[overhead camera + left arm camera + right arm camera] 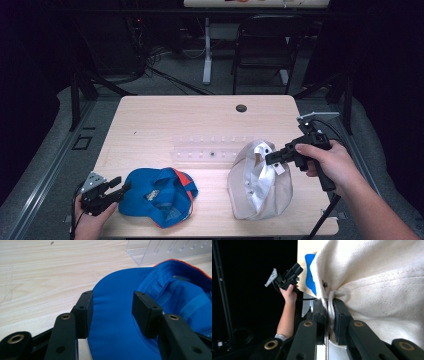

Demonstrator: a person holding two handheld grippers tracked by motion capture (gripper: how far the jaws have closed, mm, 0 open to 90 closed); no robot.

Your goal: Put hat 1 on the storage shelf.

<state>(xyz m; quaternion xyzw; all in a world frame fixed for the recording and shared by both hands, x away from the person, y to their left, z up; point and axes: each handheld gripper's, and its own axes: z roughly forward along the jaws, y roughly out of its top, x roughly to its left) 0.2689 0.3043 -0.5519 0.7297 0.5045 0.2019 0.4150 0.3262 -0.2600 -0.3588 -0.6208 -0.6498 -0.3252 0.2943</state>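
The pale wooden table [150, 120] carries two caps and a clear acrylic rack [210, 150] lying flat at its middle.

The cream canvas cap [257, 192] sits on the near right part of the table, upside down, with its paler lining showing. The right gripper [271, 159], held in the person's right hand [327, 165], comes in from the right and meets the cap at its upper right edge. In the right gripper view [329, 312] the two black jaws stand nearly together, with a fold of cream fabric and a thin cord pinched between the pads. This gripper is clenched on the cream cap. A small metal eyelet [325, 285] shows on the fabric just above the grip.

The blue fabric cap with an orange trim [157, 195] lies on the near left part of the table, also upside down, with its brim pointing left. The left gripper [119, 187], held in the left hand [90, 222] at the near left corner, points right towards that brim. In the left gripper view [112, 312] the jaws are spread wide, one on either side over the blue brim [115, 322]. The pads do not press on it, so this gripper is released and holds nothing.

The two caps lie apart, with bare table between them. The clear rack is just beyond both.
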